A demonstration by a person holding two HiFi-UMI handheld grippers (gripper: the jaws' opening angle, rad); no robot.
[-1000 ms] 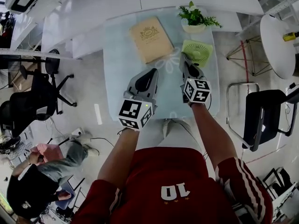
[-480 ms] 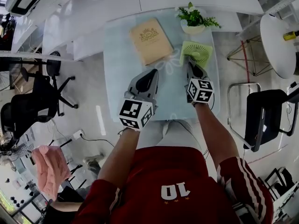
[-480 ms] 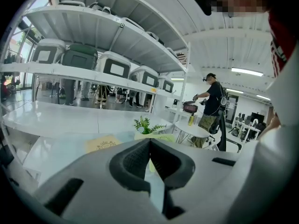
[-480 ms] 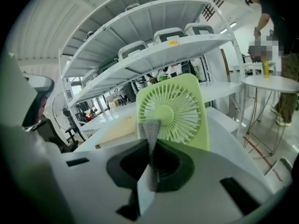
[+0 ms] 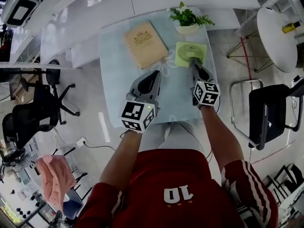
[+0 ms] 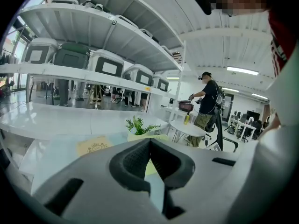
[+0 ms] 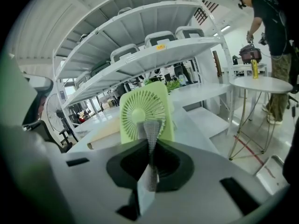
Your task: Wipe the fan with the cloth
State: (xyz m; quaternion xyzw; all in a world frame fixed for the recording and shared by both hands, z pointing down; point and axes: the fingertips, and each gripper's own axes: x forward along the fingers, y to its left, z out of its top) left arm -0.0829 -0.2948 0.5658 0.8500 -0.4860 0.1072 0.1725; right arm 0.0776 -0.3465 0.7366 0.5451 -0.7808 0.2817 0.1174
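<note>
A light green fan (image 5: pixel 191 54) stands on the pale glass table (image 5: pixel 114 80) at its right side; the right gripper view shows its round grille (image 7: pixel 142 113) facing me. My right gripper (image 5: pixel 194 65) is at the fan's near edge, shut on a thin grey cloth (image 7: pixel 150 130) that sticks up between the jaws in front of the grille. Whether the cloth touches the fan I cannot tell. My left gripper (image 5: pixel 154 76) hangs over the middle of the table, shut with nothing in it (image 6: pixel 149 143).
A tan book (image 5: pixel 145 43) lies left of the fan. A potted plant (image 5: pixel 186 19) stands behind it. A black chair (image 5: pixel 270 113) and a round white table (image 5: pixel 280 32) are to the right. White shelves run along the back. A person (image 6: pixel 208 101) stands far off.
The right gripper with the cloth has crept a little forward and stays at the fan's near edge. The head view has shifted. The left gripper holds its place.
</note>
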